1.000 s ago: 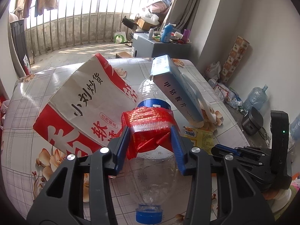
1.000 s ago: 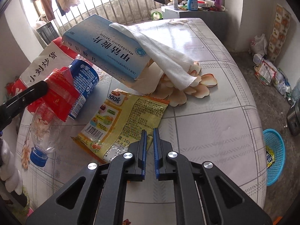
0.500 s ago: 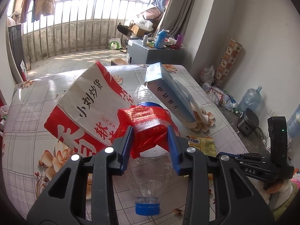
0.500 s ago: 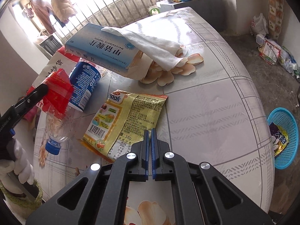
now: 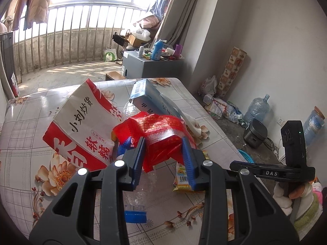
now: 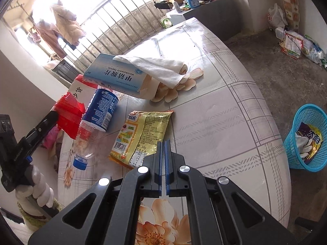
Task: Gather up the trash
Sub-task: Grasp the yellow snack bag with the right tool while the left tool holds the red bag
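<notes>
the left gripper (image 5: 163,140) clamps a crumpled red wrapper (image 5: 159,130) between its blue pads, above a clear plastic bottle (image 6: 96,118) lying on the floral tablecloth (image 6: 214,112). the right gripper (image 6: 163,145), fingers pressed together on nothing, hangs over a yellow snack packet (image 6: 141,134) flat on the table. a blue medicine box (image 6: 116,77) draped with a white tissue (image 6: 157,67) leans on a red-and-white paper bag (image 5: 85,122). a blue basket (image 6: 306,138) with trash in it stands on the floor.
</notes>
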Tool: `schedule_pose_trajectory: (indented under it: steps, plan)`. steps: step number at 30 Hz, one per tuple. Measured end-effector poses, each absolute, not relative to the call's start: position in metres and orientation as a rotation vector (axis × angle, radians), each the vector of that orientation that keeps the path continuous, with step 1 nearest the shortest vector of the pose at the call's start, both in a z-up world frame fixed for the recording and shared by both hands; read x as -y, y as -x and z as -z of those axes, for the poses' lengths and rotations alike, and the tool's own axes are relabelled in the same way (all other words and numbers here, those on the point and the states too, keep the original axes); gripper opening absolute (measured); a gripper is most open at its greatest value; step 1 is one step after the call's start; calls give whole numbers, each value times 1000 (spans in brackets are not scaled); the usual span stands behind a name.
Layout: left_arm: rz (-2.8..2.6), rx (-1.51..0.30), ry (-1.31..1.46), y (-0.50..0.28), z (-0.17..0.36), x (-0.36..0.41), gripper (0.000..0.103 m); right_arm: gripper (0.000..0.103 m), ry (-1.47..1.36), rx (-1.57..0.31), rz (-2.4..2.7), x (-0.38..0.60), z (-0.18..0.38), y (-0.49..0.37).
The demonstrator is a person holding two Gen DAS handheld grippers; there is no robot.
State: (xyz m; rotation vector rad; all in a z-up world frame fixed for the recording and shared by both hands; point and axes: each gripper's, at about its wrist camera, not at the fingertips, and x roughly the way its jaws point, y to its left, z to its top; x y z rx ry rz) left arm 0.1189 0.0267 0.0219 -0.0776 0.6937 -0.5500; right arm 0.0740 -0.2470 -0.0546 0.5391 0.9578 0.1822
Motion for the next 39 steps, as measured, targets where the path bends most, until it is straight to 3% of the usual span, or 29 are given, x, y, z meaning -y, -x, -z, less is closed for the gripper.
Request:
schedule_pose_trajectory:
  steps: [13, 39]
  plan:
    - [624, -920, -41, -111, 52, 43, 33, 4, -673, -969, -177, 269, 63, -61]
    - [590, -939, 74, -124, 44, 22, 33, 4, -759, -950, -197, 284, 76, -60]
